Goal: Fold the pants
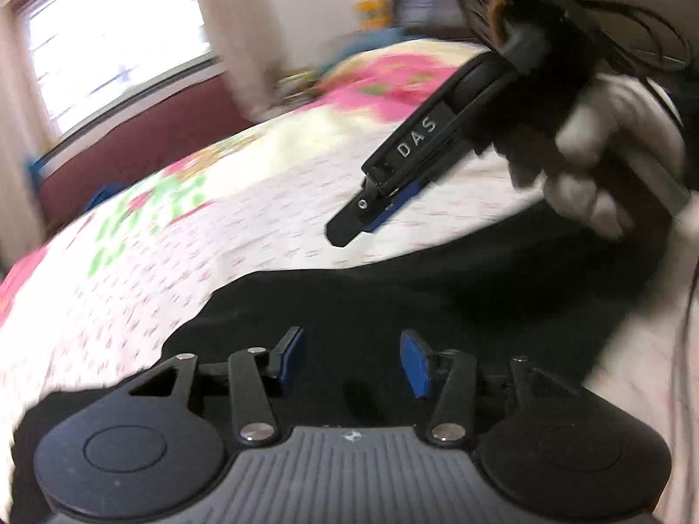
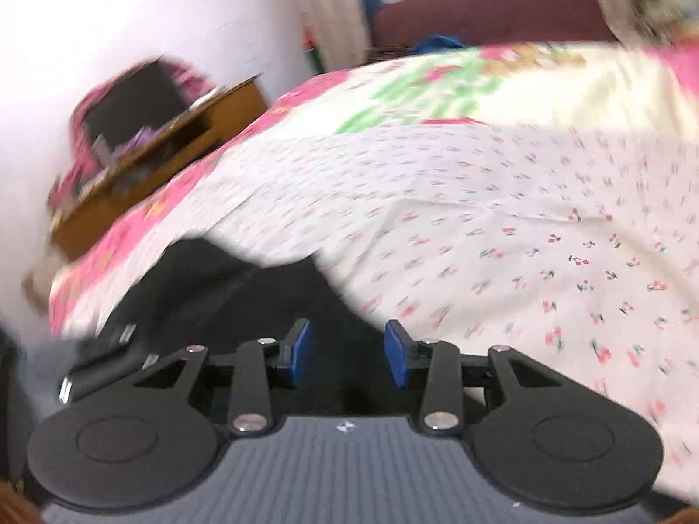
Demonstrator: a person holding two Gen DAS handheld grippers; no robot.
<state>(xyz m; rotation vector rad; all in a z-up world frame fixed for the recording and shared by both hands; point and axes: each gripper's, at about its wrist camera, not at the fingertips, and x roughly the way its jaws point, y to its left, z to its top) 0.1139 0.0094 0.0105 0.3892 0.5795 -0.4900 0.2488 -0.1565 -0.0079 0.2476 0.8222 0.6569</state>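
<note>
A: Where are the pants (image 1: 393, 297)?
B: Black, flat on the floral sheet (image 1: 244, 227), under both tools.
A: Left gripper (image 1: 356, 360)?
B: Blue pads spread, nothing between them, over the cloth.
A: Right gripper (image 2: 347, 351)?
B: Also spread and empty; pants (image 2: 244, 288) at its ten o'clock. A gloved hand (image 1: 598, 161) holds it.

Left claw (image 1: 356, 360): blue pads parted, nothing between them, tips angled downward. Right claw (image 2: 347, 353): blue pads likewise apart and empty, also pointing downward. In the left wrist view, the right claw appears upper right, gripped by a white-gloved hand (image 1: 611, 161), tilted down to the left. Both views motion-blurred.
</note>
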